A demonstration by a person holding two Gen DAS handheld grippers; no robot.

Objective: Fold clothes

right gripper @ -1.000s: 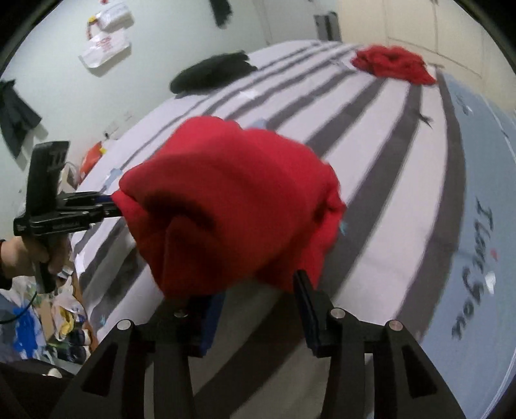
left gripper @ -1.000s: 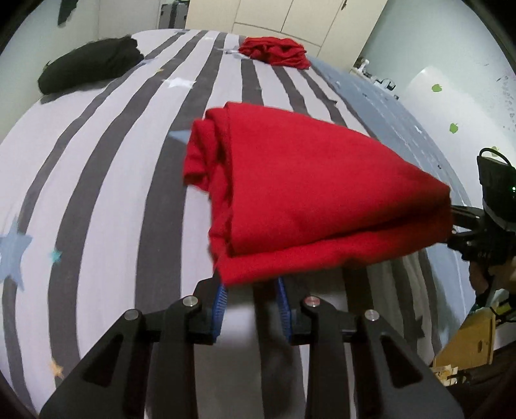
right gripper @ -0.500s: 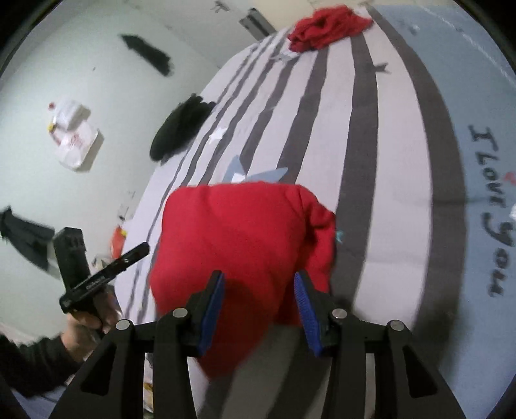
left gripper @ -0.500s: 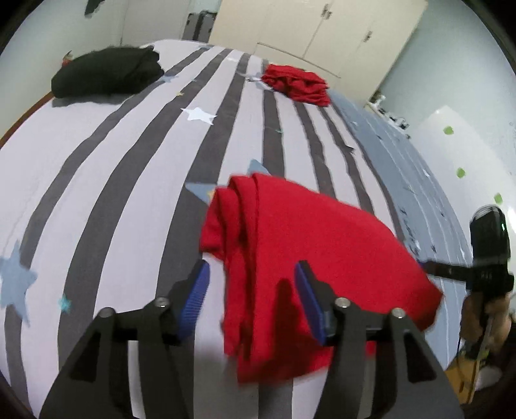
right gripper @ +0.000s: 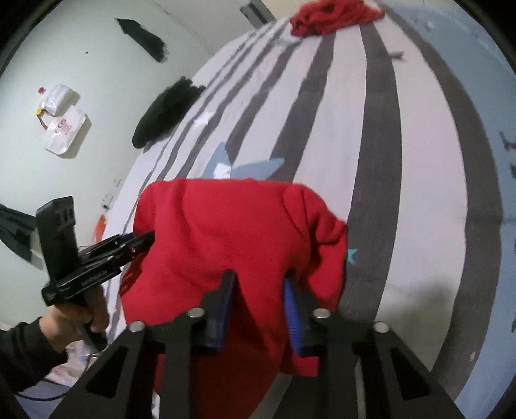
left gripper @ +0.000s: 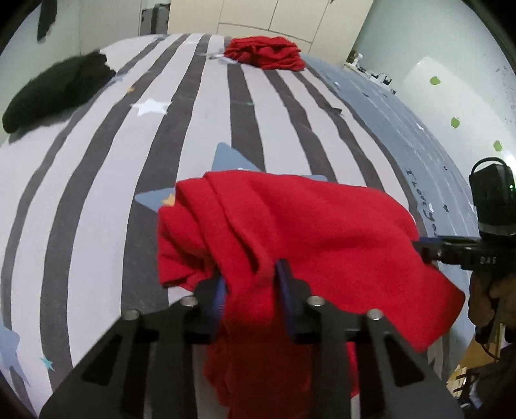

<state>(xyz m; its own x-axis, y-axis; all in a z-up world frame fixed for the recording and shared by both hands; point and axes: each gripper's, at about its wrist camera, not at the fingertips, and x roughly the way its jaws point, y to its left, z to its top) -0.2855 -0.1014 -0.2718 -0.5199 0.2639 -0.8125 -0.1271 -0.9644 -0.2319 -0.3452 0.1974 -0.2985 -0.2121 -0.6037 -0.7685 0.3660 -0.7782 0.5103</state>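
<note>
A bed (left gripper: 96, 199) with a grey-and-white striped cover, printed with stars, fills both views; pale wardrobe doors (left gripper: 258, 16) stand beyond its far end. A black garment (left gripper: 54, 90) lies at the far left edge of the bed, and a second red heap (left gripper: 264, 53) lies at the far end, well apart from the work area.

The folded red garment (left gripper: 306, 232) sits at the near edge of the bed, bunched in several layers. The left gripper (left gripper: 251, 280) points steeply down at the garment's near left portion. Its jaws have just been closing and now pinch a fold of red cloth between the blue pads (left gripper: 221, 295).

The right gripper (right gripper: 258, 290) takes the opposite side at a similar downward angle. Its jaws have also just been closing, and they clamp a thick ridge of the same garment. In the right wrist view, a hand (right gripper: 77, 314) in a dark sleeve (right gripper: 22, 351) grips the left tool's handle.
</note>
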